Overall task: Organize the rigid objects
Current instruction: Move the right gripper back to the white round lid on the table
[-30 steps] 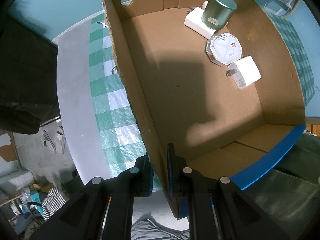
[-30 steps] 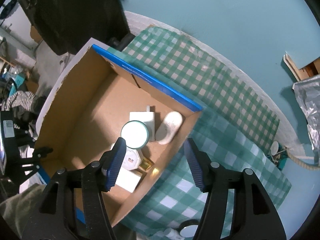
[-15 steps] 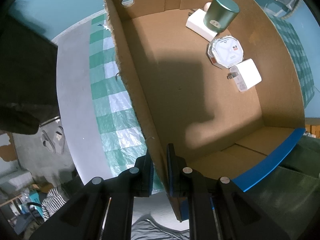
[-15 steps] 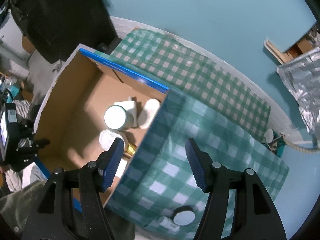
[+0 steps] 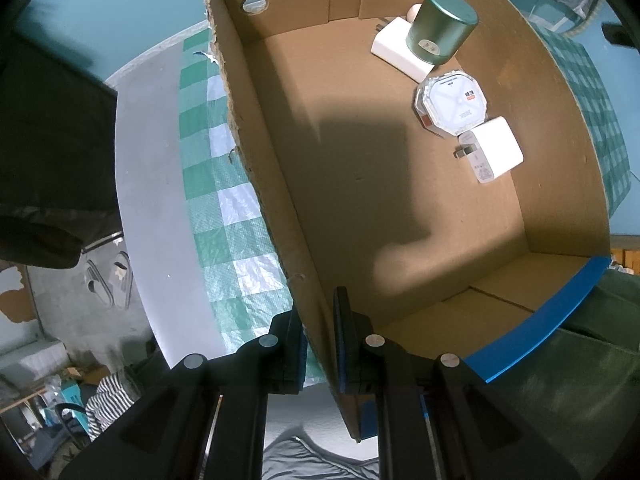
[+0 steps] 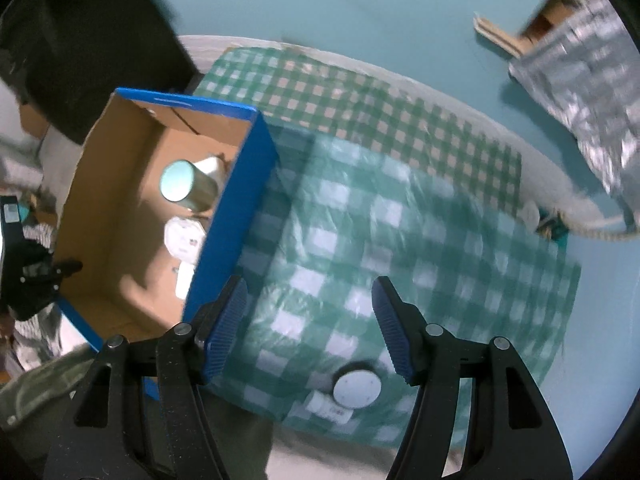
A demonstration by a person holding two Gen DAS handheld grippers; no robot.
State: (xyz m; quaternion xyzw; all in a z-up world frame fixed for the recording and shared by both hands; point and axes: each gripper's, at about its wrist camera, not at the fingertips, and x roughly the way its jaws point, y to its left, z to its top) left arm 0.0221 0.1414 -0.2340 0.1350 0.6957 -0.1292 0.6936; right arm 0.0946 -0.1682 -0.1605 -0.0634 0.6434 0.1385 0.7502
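Between the left gripper (image 5: 320, 344) pads we see the torn cardboard side wall of the box (image 5: 280, 200): jaws pressed together, pinching that wall near its near corner, one pad outside and one inside. From there the box floor runs far and right, mostly bare and partly in shadow. All contents sit bunched at the far right side: green cylindrical tin (image 5: 442, 28) upright, touching a white flat block (image 5: 394, 50) at its foot, a pale rounded item half hidden behind the tin; white octagonal box (image 5: 452, 106) just nearer; white plug adapter (image 5: 490, 154) touching the octagon's near edge, close to the right wall. Blue rim tape (image 5: 540, 336) marks the near-right edge.

Over on the right wrist view we see the right gripper (image 6: 310, 320) spread apart, nothing between the pads, hanging over the green checked cloth (image 6: 400, 220) outside the box. Its left pad sits just beside the box's blue outer wall (image 6: 236, 208); we cannot tell if they touch. View is blurred. Near edge of the cloth holds a white round-capped item (image 6: 356, 388) with a small white labelled piece against it, below the open jaws. Cloth to the right and far side is free; table edge curves beyond, crinkled foil sheet (image 6: 580, 92) at far right.
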